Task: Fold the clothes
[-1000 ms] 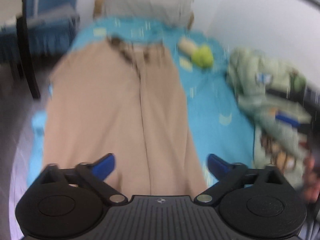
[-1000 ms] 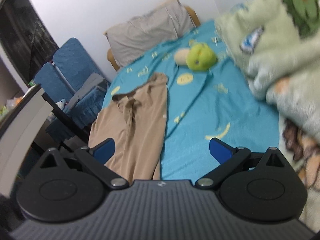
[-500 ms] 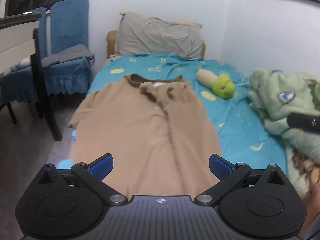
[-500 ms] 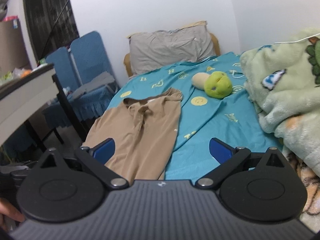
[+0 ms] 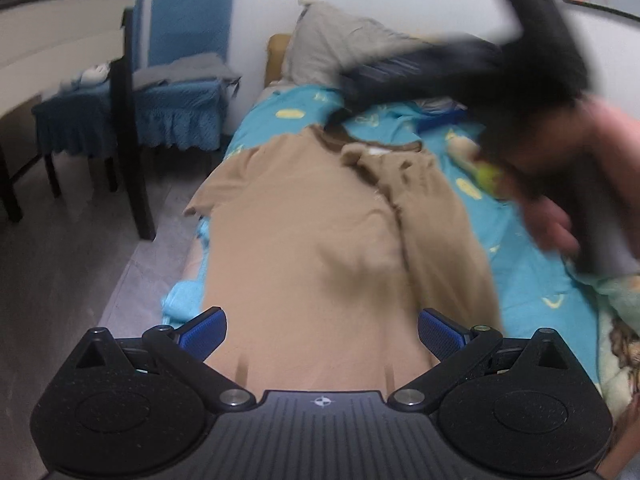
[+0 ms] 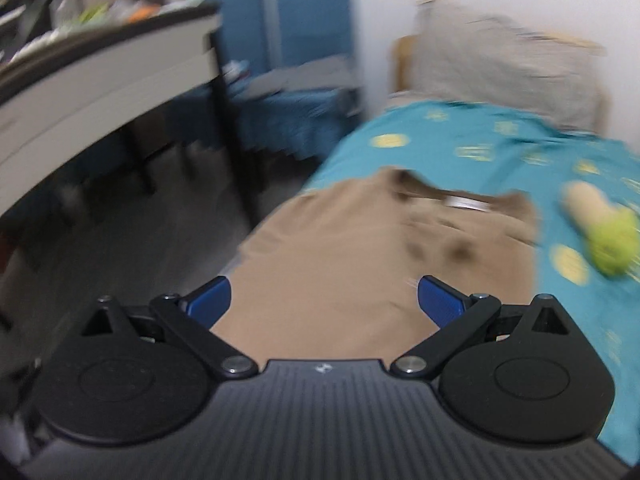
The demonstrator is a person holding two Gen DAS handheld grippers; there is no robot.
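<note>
A tan shirt [image 5: 320, 240] lies spread lengthwise on the bed, collar toward the pillow, its right side folded in along a seam. My left gripper [image 5: 322, 330] hovers open over the shirt's near hem with nothing between its blue fingers. In the right wrist view the same tan shirt [image 6: 340, 264] is blurred, and my right gripper [image 6: 324, 300] is open above its left half, holding nothing. From the left wrist view the right gripper's dark body and a person's hand [image 5: 560, 208] cross the upper right as a blur.
The bed has a turquoise patterned sheet [image 5: 528, 280], a grey pillow [image 5: 344, 40] at the head and a green and beige plush toy [image 6: 604, 236]. Blue covered chairs [image 5: 176, 96] and a dark-legged table [image 6: 100, 80] stand left of the bed over grey floor.
The right gripper has swung left and forward over the shirt, now crossing the left wrist view as a blur. The left gripper moved slightly closer over the shirt. Both stayed open.
</note>
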